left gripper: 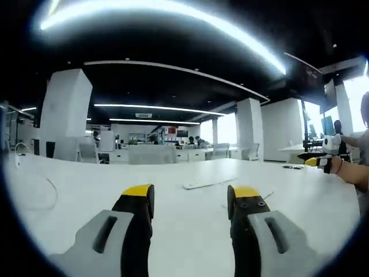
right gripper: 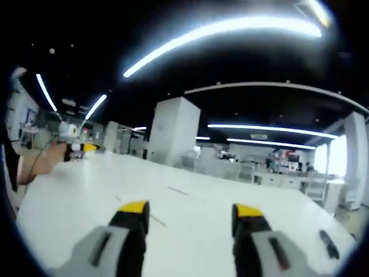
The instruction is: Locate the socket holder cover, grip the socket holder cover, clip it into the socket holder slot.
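On the white table lies a long flat white strip, possibly the socket holder cover, a short way beyond my left gripper. That gripper is open, its yellow-tipped jaws wide apart and holding nothing. My right gripper appears at the far right of the left gripper view, held in a person's hand. In the right gripper view my right gripper is open and empty over the table. A thin strip lies ahead of it. My left gripper is seen far left, in a hand.
A thin cable curls on the table's left side. A small dark item lies near the far right edge, and a dark object sits at the right. White pillars, chairs and desks stand beyond the table.
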Demonstrator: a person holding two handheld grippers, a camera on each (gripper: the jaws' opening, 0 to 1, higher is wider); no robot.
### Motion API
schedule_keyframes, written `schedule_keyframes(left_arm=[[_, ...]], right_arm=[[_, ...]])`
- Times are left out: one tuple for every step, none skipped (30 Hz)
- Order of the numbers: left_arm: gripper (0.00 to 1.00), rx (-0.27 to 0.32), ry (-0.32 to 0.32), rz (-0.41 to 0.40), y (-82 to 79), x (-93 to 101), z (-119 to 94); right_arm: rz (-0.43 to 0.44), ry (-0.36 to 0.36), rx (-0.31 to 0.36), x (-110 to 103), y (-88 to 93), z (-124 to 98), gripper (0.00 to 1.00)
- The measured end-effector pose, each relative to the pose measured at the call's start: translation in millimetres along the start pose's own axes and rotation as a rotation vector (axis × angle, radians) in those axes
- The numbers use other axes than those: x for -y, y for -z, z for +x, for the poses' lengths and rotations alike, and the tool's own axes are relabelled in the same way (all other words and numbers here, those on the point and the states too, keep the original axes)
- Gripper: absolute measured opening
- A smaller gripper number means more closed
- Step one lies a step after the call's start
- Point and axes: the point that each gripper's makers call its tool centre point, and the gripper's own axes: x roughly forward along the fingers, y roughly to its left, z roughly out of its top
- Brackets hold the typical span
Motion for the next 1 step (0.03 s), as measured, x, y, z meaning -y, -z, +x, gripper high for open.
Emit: schedule_keyframes(left_arm=[[0.51, 0.0, 0.0, -0.001, -0.1, -0.1, 0.0]], right_arm=[[0.0, 0.0, -0.001, 0.2, 0.2, 0.0, 0.59]])
